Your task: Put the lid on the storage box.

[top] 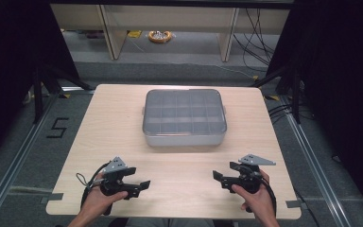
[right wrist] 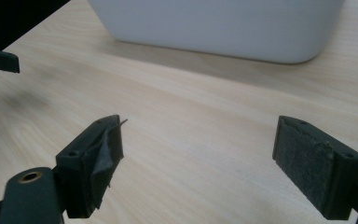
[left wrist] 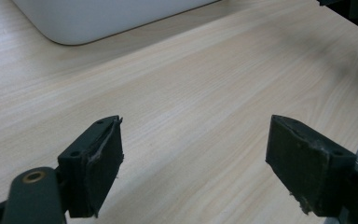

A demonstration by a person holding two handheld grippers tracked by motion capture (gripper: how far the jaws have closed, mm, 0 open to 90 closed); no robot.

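Note:
A shallow grey box [top: 184,118] with a clear lid and a grid of compartments sits in the middle of the wooden table [top: 99,142], toward the far side. Its pale front wall shows at the top of the left gripper view [left wrist: 107,18] and of the right gripper view [right wrist: 223,28]. My left gripper [top: 141,185] rests low over the near left of the table, jaws wide apart and nothing between them [left wrist: 193,158]. Opposite it, my right gripper [top: 219,177] is at the near right, open too and holding nothing [right wrist: 198,158]. Both point inward toward each other.
Bare wood lies between the grippers and the box. The table's edges drop to a grey floor with rails [top: 307,156] on both sides. Cables [top: 260,33] and desk legs [top: 108,33] stand beyond the far edge. The tip of the other gripper [right wrist: 0,59] shows at the left of the right gripper view.

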